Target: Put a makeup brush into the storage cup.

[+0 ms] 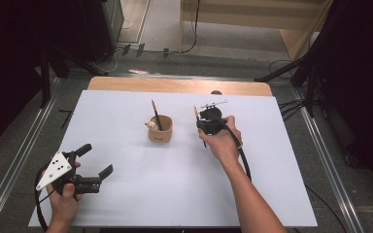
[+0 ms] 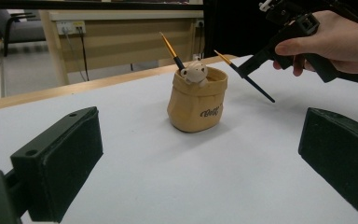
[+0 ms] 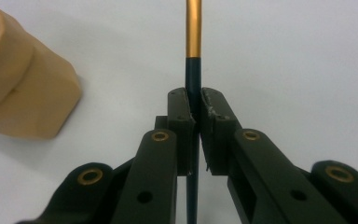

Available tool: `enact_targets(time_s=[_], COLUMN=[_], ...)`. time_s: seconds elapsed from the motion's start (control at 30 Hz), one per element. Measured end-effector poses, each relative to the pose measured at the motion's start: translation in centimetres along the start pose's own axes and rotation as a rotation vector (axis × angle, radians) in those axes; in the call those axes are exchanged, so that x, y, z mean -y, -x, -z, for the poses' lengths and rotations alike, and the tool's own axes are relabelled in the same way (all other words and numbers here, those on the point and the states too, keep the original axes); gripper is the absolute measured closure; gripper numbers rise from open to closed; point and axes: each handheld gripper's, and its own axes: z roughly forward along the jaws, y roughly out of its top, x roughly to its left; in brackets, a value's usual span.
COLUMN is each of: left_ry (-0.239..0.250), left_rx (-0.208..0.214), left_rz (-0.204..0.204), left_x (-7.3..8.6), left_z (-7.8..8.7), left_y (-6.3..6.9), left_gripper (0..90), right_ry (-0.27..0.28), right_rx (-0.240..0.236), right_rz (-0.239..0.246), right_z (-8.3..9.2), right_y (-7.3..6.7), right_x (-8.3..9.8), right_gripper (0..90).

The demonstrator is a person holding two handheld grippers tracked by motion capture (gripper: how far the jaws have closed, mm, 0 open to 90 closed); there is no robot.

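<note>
Left claw (image 1: 95,160) wide open, empty, jaw tips cropped; right claw (image 3: 196,108) tight on brush (image 3: 193,46), bristles beyond frame

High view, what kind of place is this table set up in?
Probably a lab or recording workspace: a white-topped table ringed by metal rails, loose black cables on the floor, and a light wooden desk behind.

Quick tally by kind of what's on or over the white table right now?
Brushes: 2, one in the pouch, one held by the right gripper
Tan pouch: 1
Bear figure: 1
Total: 4
</note>
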Motion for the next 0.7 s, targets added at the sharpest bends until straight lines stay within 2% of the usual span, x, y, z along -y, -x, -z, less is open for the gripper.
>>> enact_targets(time_s=[0.07, 0.23, 0.47, 0.7], left_ry=[0.001, 0.002, 0.0, 0.001], left_rx=[0.0, -0.002, -0.001, -0.006], left_rz=[0.0, 0.002, -0.001, 0.001], left_x=[0.0, 0.0, 0.0, 0.0], left_z=[0.0, 0.1, 0.0, 0.1], left_y=[0.0, 0.0, 0.0, -0.1], left_gripper=[0.0, 0.0, 0.0, 0.0], right_ry=[0.017, 0.108, 0.217, 0.312], right_rx=[-0.001, -0.019, -0.07, -0.059], right_rz=[0.001, 0.027, 0.014, 0.044], right_z=[0.1, 0.4, 1.0, 1.3], right_y=[-0.1, -0.2, -0.3, -0.7], right_x=[0.1, 0.5, 0.8, 1.2], right_gripper=[84.1, 84.1, 84.1, 84.1])
